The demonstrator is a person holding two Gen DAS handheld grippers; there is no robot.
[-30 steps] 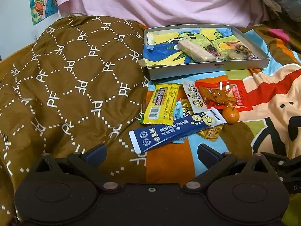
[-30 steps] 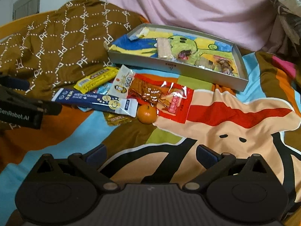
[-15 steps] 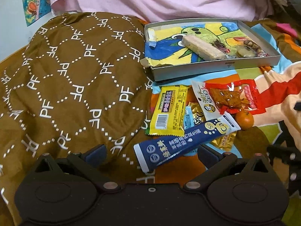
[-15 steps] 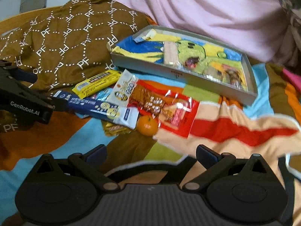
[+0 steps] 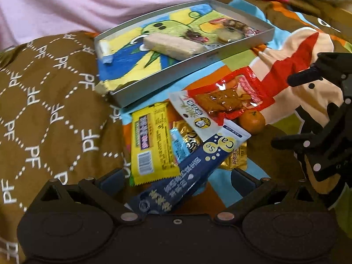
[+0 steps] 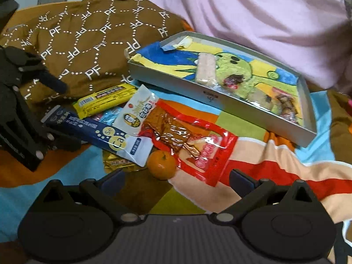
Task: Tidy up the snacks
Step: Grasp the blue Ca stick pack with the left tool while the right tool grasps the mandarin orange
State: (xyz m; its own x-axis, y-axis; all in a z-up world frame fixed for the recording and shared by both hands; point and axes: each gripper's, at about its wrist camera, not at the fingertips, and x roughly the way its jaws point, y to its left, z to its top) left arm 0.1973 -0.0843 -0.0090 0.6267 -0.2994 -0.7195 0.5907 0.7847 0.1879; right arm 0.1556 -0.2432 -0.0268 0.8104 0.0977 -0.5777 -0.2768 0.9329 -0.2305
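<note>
The left gripper (image 5: 176, 176), jaws spread, has advanced over the blue sachet's (image 5: 187, 176) near end, pickup imminent; right gripper (image 6: 176, 176) spread, empty; grey tray (image 5: 193, 66) lies beyond.

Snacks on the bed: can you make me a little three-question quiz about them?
1. True or false: the orange lies inside the grey tray.
2. Pick one: what colour is the cloth behind the tray? A pink, B green, C black.
3. Fill the gap: the pale bar lies in the grey ____.

Key: 1 false, it lies on the blanket beside the packets. 2 A. 3 tray.
</note>
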